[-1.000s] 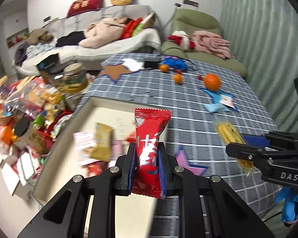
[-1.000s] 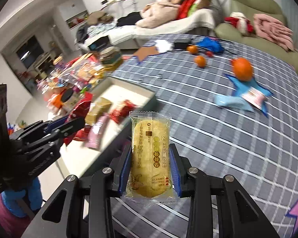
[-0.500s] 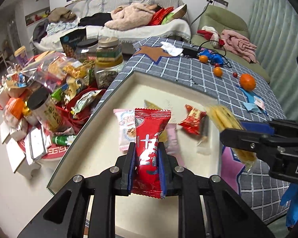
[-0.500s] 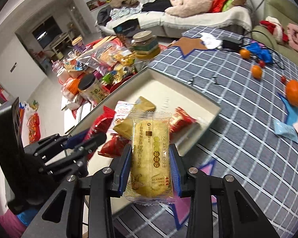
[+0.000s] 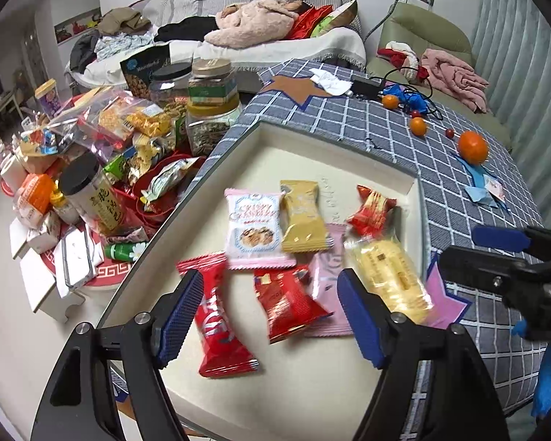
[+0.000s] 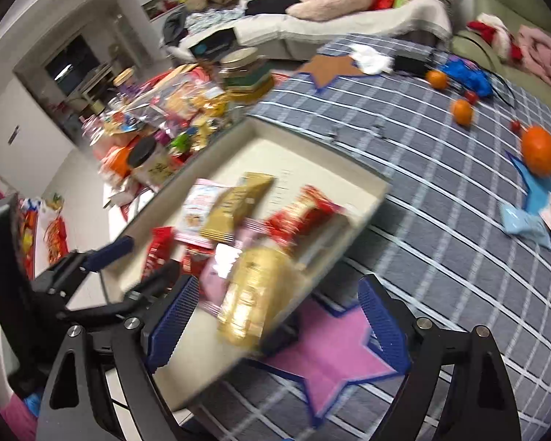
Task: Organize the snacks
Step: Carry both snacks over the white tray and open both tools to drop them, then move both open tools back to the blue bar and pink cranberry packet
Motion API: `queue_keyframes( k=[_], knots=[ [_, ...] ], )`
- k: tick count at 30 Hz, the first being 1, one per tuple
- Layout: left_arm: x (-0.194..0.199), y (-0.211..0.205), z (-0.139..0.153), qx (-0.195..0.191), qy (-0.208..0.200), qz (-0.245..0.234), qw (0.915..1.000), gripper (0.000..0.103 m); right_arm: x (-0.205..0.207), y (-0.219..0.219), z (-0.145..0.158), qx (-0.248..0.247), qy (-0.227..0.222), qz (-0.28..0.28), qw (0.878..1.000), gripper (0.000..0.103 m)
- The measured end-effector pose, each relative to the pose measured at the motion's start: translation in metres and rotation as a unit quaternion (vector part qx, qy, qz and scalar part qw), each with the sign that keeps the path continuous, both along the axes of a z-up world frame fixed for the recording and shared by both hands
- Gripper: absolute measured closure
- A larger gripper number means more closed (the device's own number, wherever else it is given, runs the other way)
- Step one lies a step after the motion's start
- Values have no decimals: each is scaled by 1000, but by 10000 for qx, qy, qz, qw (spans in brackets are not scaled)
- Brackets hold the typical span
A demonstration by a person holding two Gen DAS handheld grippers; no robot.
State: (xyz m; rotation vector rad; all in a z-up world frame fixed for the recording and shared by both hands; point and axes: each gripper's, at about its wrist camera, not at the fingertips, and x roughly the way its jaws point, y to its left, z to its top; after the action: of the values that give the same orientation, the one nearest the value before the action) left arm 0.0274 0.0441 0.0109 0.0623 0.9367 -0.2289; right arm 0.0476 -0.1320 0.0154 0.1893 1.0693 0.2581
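A cream tray on the checked table holds several snack packets. My left gripper is open above the tray's near end; the red packet lies beside its left finger, free of the jaws. My right gripper is open too; the yellow packet lies blurred on the tray's right edge between its fingers. The same yellow packet shows in the left wrist view, with the right gripper beside it. The left gripper shows in the right wrist view.
Jars and snack bags crowd the low table left of the tray. Oranges, a blue packet, cables and paper stars lie on the checked cloth. A sofa with clothes stands behind.
Both grippers have opened. The red packet has dropped from the left jaws into the tray, and the yellow packet has dropped from the right jaws onto the tray's right edge.
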Motion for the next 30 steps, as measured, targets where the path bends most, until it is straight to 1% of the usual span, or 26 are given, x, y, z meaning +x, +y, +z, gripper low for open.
queue_keyframes(
  k=[3, 7, 10, 12, 15, 17, 21, 23, 28, 30],
  knots=[
    [-2, -14, 7, 28, -39, -100, 9999, 23, -6, -32, -5, -4, 74, -344, 9994, 13],
    [-8, -44, 17, 90, -113, -413, 9990, 22, -22, -86, -20, 87, 255, -979, 9948, 13],
    [-11, -72, 25, 115, -150, -761, 9969, 22, -35, -128, -30, 190, 383, -1504, 9877, 14],
    [-14, -100, 31, 175, -219, -1091, 9936, 21, -43, -158, -35, 250, 428, -1884, 9808, 13],
    [-17, -134, 32, 351, -307, -1424, 9887, 20, -46, -197, -36, 287, 450, -2309, 9715, 13],
    [-17, -155, 30, 419, -290, -1603, 9858, 20, -47, -217, -37, 311, 457, -2513, 9663, 13],
    [-14, -191, 24, 503, -197, -1856, 9811, 20, -36, -250, -43, 337, 472, -2792, 9585, 14],
    [-12, -204, 23, 589, -205, -1973, 9784, 20, -26, -259, -45, 341, 449, -2862, 9565, 13],
    [-1, -232, 28, 859, -406, -2316, 9682, 20, 9, -280, -53, 381, 378, -3103, 9491, 13],
    [7, -242, 26, 961, -438, -2444, 9639, 20, 25, -285, -58, 371, 406, -3160, 9472, 14]
  ],
)
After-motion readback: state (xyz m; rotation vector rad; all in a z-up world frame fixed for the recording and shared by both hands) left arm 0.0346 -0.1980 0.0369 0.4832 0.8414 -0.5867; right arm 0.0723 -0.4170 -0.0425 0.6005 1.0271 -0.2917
